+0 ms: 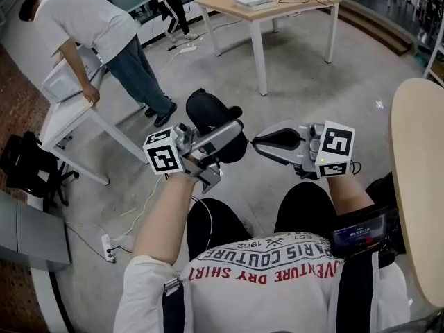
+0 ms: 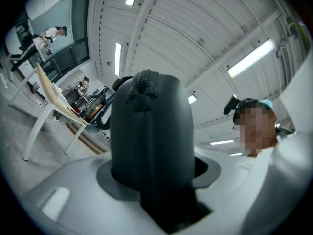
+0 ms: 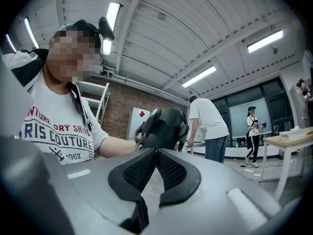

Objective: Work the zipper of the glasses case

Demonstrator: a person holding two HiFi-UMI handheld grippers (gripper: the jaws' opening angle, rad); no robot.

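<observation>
The black glasses case point(image 1: 208, 111) is up in the air above the person's lap, and my left gripper point(image 1: 223, 143) is shut on its lower end. In the left gripper view the case point(image 2: 151, 131) stands upright between the grey jaws, its zipper point(image 2: 145, 80) running over the rounded top. My right gripper point(image 1: 255, 143) points left at the case from a short distance without touching it. Its ribbed black pads point(image 3: 139, 168) meet at the tips with nothing between them. In the right gripper view the case point(image 3: 166, 126) sits just beyond those tips.
A person in a white shirt point(image 1: 90, 26) bends over a white table point(image 1: 69, 116) at the left. A wooden table point(image 1: 277, 2) stands at the back, and a rounded tabletop edge point(image 1: 416, 186) lies at the right. A power strip point(image 1: 107, 248) and cables lie on the floor.
</observation>
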